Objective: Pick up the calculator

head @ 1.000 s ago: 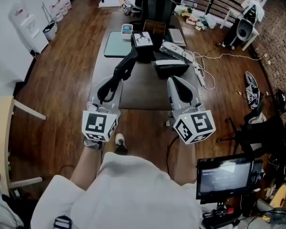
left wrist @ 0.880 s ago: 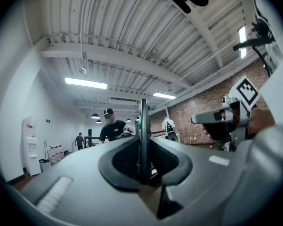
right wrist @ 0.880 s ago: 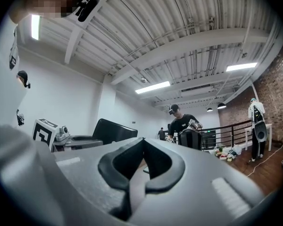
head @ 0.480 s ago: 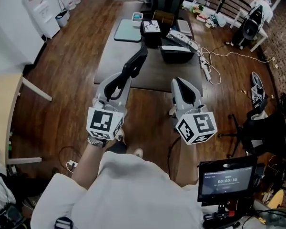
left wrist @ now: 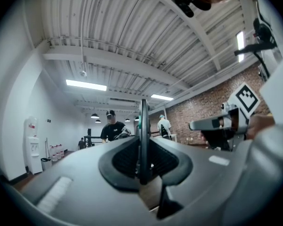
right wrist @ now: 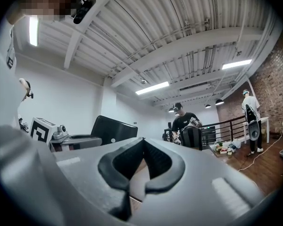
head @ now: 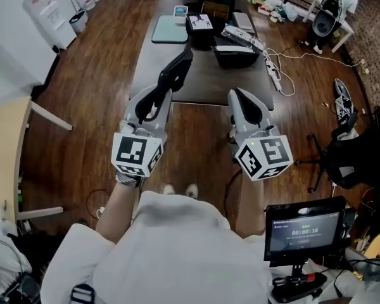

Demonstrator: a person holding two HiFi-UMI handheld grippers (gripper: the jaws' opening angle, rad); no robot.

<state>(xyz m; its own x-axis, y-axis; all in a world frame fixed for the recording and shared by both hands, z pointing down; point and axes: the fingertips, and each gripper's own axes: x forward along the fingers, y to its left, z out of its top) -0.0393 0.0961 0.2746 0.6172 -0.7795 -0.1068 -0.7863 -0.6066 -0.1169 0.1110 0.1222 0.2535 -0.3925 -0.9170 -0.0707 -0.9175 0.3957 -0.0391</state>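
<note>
Calculator (head: pixel 175 71), a flat black slab, is clamped between the fingers of the left gripper (head: pixel 159 95), which stand narrow and press on its two faces. It juts forward and up from them, in the air over the near edge of the grey surface (head: pixel 202 87). In the left gripper view it shows edge-on as a thin dark upright line (left wrist: pixel 143 140) between the pads. Beside it, the right gripper (head: pixel 239 97) is level with the left one, its fingers closed together with nothing between them. Below both, the person's shoes (head: pixel 179 189) stand on the wooden floor (head: pixel 95 106), and a lit monitor (head: pixel 304 228) sits at the near right. Farther along the surface lie a black tray (head: pixel 233 57), a pale green pad (head: pixel 170 29) and a black box (head: pixel 201 25). A white power strip (head: pixel 272 76) trails on the floor to the right.
</note>
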